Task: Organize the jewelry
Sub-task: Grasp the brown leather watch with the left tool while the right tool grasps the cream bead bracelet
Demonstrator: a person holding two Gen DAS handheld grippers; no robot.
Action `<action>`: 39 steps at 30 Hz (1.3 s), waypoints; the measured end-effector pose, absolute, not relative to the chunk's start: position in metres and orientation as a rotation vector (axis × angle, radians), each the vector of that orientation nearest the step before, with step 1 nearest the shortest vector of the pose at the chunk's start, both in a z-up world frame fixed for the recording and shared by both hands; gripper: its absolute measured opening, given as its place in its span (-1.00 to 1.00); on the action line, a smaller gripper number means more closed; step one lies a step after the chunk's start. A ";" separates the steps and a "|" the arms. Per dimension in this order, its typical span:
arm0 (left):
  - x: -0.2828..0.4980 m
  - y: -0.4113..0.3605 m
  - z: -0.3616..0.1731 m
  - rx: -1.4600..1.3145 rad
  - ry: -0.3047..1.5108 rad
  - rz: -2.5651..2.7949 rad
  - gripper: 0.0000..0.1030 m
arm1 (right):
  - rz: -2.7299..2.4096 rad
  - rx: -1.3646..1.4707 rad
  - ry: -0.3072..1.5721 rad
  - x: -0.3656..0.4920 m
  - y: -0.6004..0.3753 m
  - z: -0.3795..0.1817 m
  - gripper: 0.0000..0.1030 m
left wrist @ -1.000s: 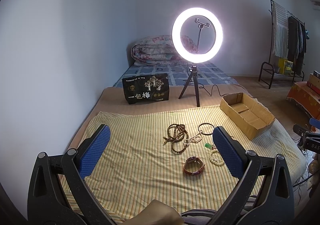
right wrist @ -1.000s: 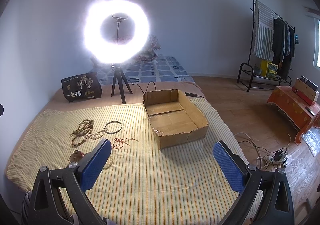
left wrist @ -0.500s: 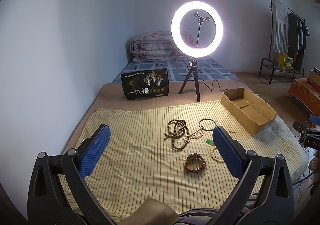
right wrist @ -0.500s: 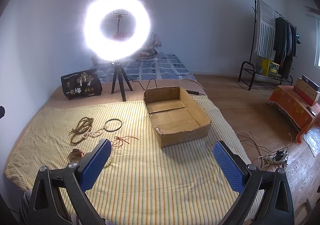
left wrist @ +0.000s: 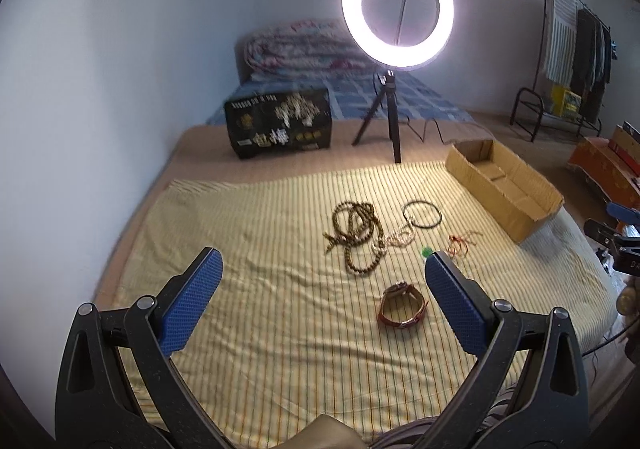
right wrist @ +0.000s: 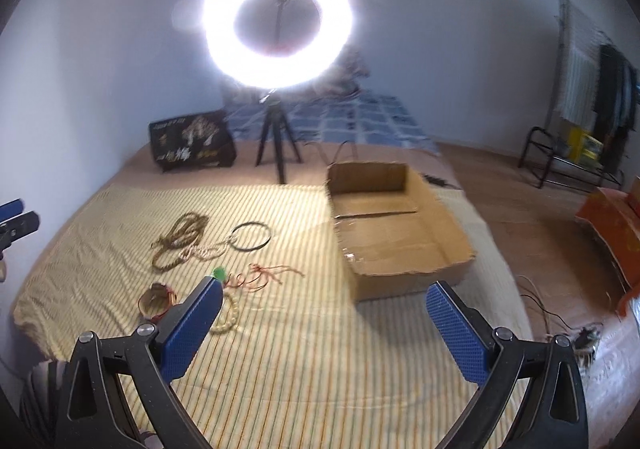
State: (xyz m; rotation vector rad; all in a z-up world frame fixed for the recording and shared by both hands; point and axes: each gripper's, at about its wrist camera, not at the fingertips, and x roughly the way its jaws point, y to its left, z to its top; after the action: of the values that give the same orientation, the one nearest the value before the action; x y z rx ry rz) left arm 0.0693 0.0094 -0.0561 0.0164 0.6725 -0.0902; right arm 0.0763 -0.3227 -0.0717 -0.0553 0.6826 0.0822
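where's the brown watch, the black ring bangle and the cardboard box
brown watch [left wrist: 401, 309], left wrist view, on its leather strap loop
black ring bangle [right wrist: 251, 236], right wrist view, on its front rim
cardboard box [right wrist: 394, 233], right wrist view, on its bare inner floor

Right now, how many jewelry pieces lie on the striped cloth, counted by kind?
Brown bead strands: 1
Pale bead strands: 2
Black hoops: 1
Red cords: 1
Leather bands: 1
Total: 6
A green bead sits by the red cord; what it belongs to is unclear. The box holds none.
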 end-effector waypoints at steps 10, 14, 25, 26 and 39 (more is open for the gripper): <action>0.116 0.006 -0.112 -0.026 0.872 -0.210 0.32 | 0.342 -0.127 0.867 0.127 -0.286 -0.115 0.71; 0.129 0.000 -0.129 -0.016 0.938 -0.268 0.26 | 0.401 -0.125 0.941 0.146 -0.276 -0.132 0.52; 0.155 -0.018 -0.168 -0.040 1.064 -0.378 -0.22 | 0.491 -0.159 1.139 0.190 -0.248 -0.186 -0.11; 0.155 -0.019 -0.170 -0.038 1.066 -0.383 -0.24 | 0.495 -0.160 1.149 0.192 -0.247 -0.190 -0.20; 0.168 -0.042 -0.196 0.036 1.113 -0.416 -0.59 | 0.489 -0.284 1.182 0.198 -0.221 -0.213 -0.66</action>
State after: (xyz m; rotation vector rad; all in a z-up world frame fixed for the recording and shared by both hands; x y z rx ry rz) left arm 0.1679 -0.0418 -0.1960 0.0363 1.1132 -0.4164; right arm 0.1983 -0.2211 -0.2131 -0.2838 1.1821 0.4887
